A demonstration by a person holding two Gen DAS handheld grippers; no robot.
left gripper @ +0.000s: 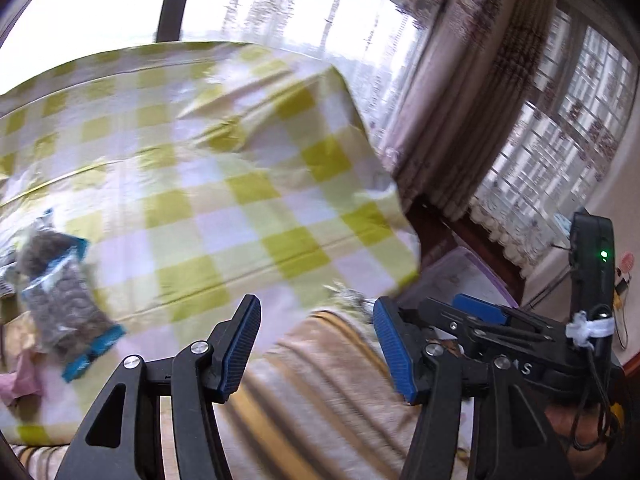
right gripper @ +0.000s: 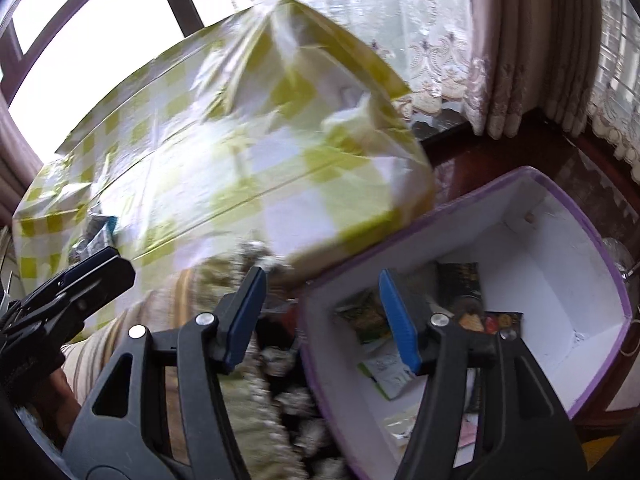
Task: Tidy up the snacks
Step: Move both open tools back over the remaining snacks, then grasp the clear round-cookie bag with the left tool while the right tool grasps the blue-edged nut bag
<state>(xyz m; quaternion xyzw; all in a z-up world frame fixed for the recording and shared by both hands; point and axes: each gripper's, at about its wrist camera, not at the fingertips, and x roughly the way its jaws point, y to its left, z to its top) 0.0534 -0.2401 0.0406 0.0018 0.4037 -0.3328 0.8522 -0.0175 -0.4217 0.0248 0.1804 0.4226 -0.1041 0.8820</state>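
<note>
Both jaws apart, nothing held: left hand-held gripper (left gripper: 316, 344), right hand-held gripper (right gripper: 322, 316). Snack packet (left gripper: 66, 304) lies on the checked tabletop (left gripper: 224, 200), ahead-left of the left one; blurred, probably a clear bag. Purple box (right gripper: 580, 216), ahead-right of the right one, holds several packets. Approach low, pinch packet mid-body, then drop inside box walls.

Honestly almost nothing readable here: just a white "S" on the black body of the right gripper (left gripper: 480, 312). Snack packet print is way too blurry.
</note>
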